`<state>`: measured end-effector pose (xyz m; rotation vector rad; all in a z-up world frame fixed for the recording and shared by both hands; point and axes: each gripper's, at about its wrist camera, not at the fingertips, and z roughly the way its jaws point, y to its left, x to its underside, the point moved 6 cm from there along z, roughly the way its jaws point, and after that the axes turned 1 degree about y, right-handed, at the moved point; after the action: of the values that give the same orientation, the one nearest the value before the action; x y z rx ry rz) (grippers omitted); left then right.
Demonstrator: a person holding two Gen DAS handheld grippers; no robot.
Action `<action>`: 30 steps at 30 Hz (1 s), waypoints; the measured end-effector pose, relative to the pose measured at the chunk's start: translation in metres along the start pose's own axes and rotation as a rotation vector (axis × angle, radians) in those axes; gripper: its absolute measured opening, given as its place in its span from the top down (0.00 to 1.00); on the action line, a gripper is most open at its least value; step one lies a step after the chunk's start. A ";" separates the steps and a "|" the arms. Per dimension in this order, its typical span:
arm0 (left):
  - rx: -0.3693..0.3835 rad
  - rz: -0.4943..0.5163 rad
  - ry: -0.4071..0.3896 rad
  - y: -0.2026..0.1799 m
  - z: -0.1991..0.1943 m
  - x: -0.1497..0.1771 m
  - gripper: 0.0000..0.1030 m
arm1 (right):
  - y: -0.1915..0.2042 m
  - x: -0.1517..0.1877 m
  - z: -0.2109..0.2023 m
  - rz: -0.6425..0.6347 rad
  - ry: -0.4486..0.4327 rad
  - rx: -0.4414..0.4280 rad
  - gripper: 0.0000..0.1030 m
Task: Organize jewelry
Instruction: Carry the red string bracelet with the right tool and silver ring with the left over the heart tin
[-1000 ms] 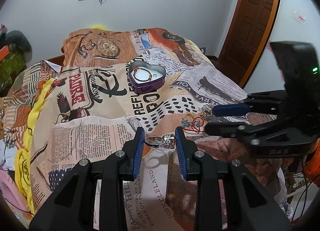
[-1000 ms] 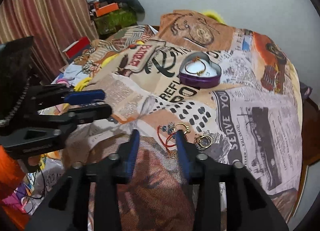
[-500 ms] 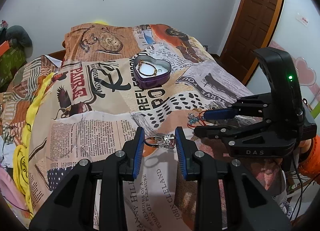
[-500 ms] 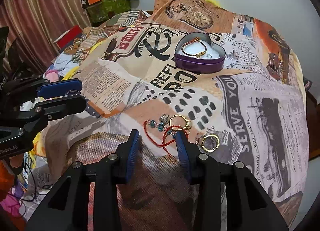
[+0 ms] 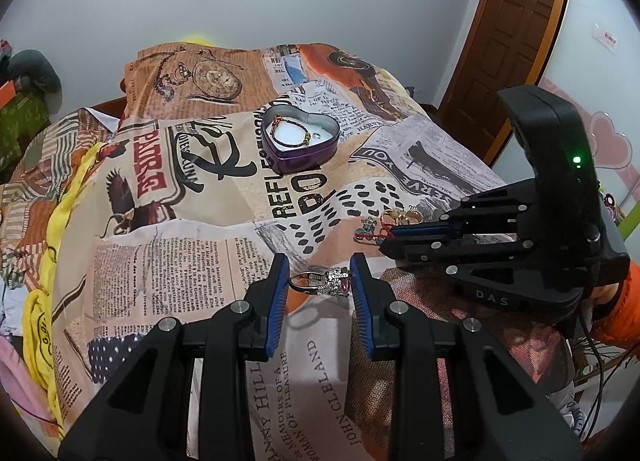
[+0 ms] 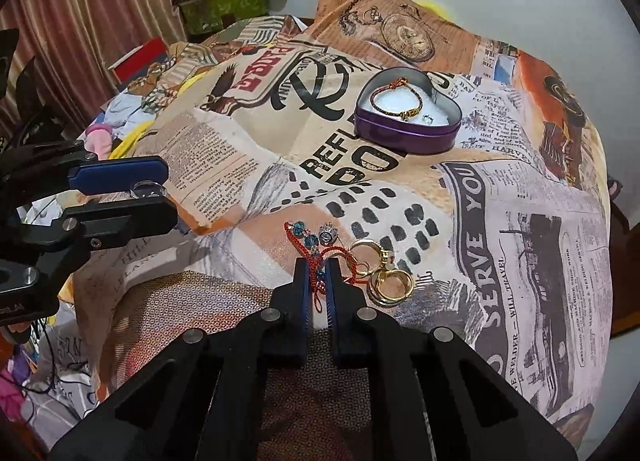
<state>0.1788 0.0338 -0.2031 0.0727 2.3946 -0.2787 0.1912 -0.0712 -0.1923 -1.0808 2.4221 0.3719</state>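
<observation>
Right gripper (image 6: 318,275) pinching red bracelet (image 6: 316,251), left gripper (image 5: 318,281) w/ ring (image 5: 320,281)

newsprint bedspread (image 5: 168,261), wooden door (image 5: 516,21), striped curtain (image 6: 80,13).

Both wrist cams look down close, sharing heart tin (image 5: 300,141) (image 6: 408,117).

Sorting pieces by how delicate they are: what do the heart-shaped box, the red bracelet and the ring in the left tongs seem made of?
Heart-shaped box: likely thin metal tin, glossy purple outside, bare silvery wall inside. Red bracelet: looks like thin cord or fine chain, hard to tell which, with glassy blue beads. Ring: shiny silver-coloured metal with sparkling stones.
</observation>
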 end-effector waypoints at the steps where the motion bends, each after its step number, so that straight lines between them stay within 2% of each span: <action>1: -0.002 0.002 0.000 0.000 -0.001 0.000 0.71 | -0.001 0.000 -0.004 0.008 -0.010 -0.001 0.94; 7: -0.012 0.014 -0.016 -0.003 -0.008 -0.006 0.71 | -0.006 -0.008 -0.030 0.047 -0.093 -0.005 0.94; 18: -0.030 0.040 -0.061 -0.009 -0.012 -0.032 0.71 | -0.032 -0.048 -0.079 0.083 -0.248 0.042 0.94; 24: -0.035 0.039 -0.085 -0.005 -0.006 -0.053 0.71 | -0.045 -0.064 -0.088 0.100 -0.297 0.052 0.94; 30: -0.044 0.039 -0.089 0.003 0.014 -0.078 0.71 | -0.059 -0.080 -0.077 0.113 -0.306 0.053 0.94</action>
<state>0.2461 0.0352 -0.1615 0.0846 2.3068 -0.2064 0.2594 -0.0916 -0.0882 -0.8013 2.2103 0.4702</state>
